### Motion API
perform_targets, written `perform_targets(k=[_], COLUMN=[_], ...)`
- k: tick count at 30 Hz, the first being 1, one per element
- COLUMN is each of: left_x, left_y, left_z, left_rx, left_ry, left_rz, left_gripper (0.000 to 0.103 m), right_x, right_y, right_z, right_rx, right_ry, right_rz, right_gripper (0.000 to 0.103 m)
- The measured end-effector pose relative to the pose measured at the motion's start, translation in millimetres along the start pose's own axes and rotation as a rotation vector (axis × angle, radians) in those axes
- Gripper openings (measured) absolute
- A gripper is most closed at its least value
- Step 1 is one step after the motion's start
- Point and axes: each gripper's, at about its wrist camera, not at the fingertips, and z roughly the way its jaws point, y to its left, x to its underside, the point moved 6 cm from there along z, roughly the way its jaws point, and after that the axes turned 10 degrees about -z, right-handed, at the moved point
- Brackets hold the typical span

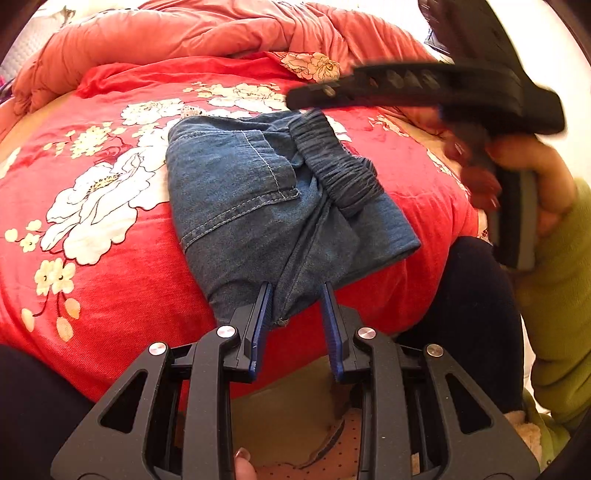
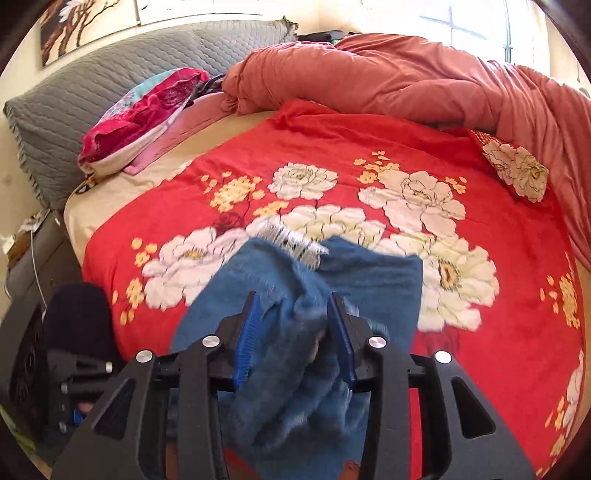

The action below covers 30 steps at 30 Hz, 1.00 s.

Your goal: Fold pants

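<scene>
1. The denim pants (image 1: 258, 206) lie folded into a compact bundle on the red floral blanket (image 1: 110, 258) of the bed, near its close edge.
2. In the left wrist view the bundle's long axis runs from the near edge away toward the rumpled coral comforter (image 1: 184, 33), leaning a little to the left. The dark elastic waistband (image 1: 336, 166) lies slantwise across the top right of the bundle, and a stitched back pocket (image 1: 236, 170) faces up.
3. The left gripper (image 1: 297, 295) stands narrowly open, its blue pads either side of the bundle's near tip, where a seam runs down. Whether the pads touch the cloth I cannot tell.
4. The right gripper (image 2: 295, 306) is open too, with blurred denim between and below its pads; the pads do not look pressed on the cloth. From the left wrist view that gripper (image 1: 306, 96) shows as a dark blurred shape above the far side of the bundle, held by a hand (image 1: 532, 177) in a green sleeve.
5. No brand, label or readable writing shows on the pants or elsewhere.
6. Only the right wrist view shows the head of the bed: a grey quilted pillow (image 2: 110, 81), a heap of pink and red cloth (image 2: 147, 110) and a frayed white hem (image 2: 291, 240) at the pants' far edge.
7. Only the left wrist view shows the waistband and pocket sharply, and the person's dark-clad legs (image 1: 472, 314) beside the bed.
</scene>
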Motion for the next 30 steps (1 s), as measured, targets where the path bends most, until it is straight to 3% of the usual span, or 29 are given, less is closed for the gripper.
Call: perform_targets(k=[4,7,10,13,15,19,21,23,26,30], left_x=[-0.7,0.3,1.9,1.4,-0.8,-18.7,-31.5,-46.1,-63.6,-79.7], left_y=[-0.3,-1.4,-2.4,-4.7,-6.7,-2.1,6.4,21.0,38.4,53.0], left_z=[0.0,-0.5,-4.1,-11.4,-20.5,-48.7,-56.2,-54.3,-38.3,-14.1], left_rx=[-0.007,-0.015,-0.018,-0.01,-0.004,-0.004,-0.013,-0.044,-0.076,-0.057], left_ry=[-0.001,-0.003,-0.005,-0.011,-0.023,-0.111,-0.143,-0.156,-0.133,-0.07], left_rz=[0.004,0.003,-0.004,-0.009,-0.01,-0.03,-0.057,-0.097,-0.145,-0.219], left_gripper=[0.019,0.02,0.024,0.039,0.042,0.051,0.056,0.06,0.063,0.064], right_x=[24.2,35.5,37.8,32.8,30.8,32.1,36.6,43.5,53.8,61.2], right_y=[-0.2,-4.5,-7.8,-10.0,-12.9,-27.2,-36.1,-45.1,-55.0,-60.2], right_z=[11.7,23.1,23.8,11.4,-1.9,-27.6,-34.9,-38.2,-32.9,-19.7], right_rx=[0.094,0.081,0.077,0.043,0.04,0.008,0.022,0.024,-0.006,-0.056], right_ry=[0.088,0.106,0.095,0.039,-0.005,-0.078,-0.092,-0.099,-0.089,-0.067], right_rz=[-0.028,0.01,0.043,0.084,0.11,0.192,0.22,0.249,0.304,0.353], right_gripper=[0.038,0.042,0.049,0.056,0.06,0.064,0.078,0.08,0.08,0.08])
